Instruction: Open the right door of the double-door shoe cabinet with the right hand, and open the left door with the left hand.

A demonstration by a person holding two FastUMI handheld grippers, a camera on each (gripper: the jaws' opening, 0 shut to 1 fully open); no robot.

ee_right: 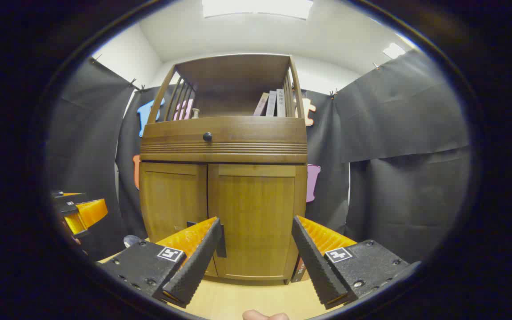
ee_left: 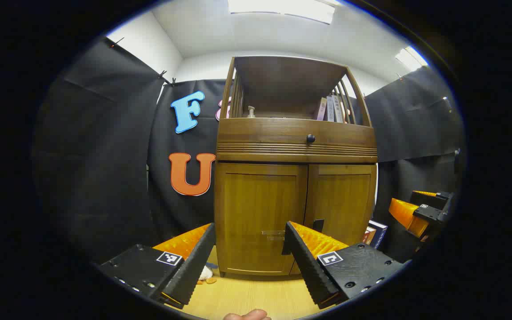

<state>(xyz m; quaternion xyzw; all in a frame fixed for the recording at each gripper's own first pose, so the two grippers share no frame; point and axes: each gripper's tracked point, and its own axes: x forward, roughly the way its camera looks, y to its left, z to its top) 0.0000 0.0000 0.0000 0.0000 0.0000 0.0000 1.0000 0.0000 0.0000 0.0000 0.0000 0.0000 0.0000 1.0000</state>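
Observation:
The wooden shoe cabinet (ee_left: 296, 151) stands straight ahead with both doors shut. In the left gripper view its left door (ee_left: 258, 209) fills the gap between my fingers, and my left gripper (ee_left: 250, 226) is open, a short way in front of it. A dark handle (ee_left: 318, 224) shows on the right door (ee_left: 342, 202) beside the centre seam. In the right gripper view the right door (ee_right: 256, 204) faces my open right gripper (ee_right: 256, 220), with its dark handle (ee_right: 222, 240) next to the left fingertip. The left door (ee_right: 174, 200) lies further left.
A drawer with a round knob (ee_left: 310, 138) sits above the doors, and books (ee_left: 329, 109) lean on the open shelf. More books (ee_left: 376, 233) rest on the floor at the cabinet's right. Small objects (ee_left: 207, 276) lie by its left foot. Black cloth walls close both sides.

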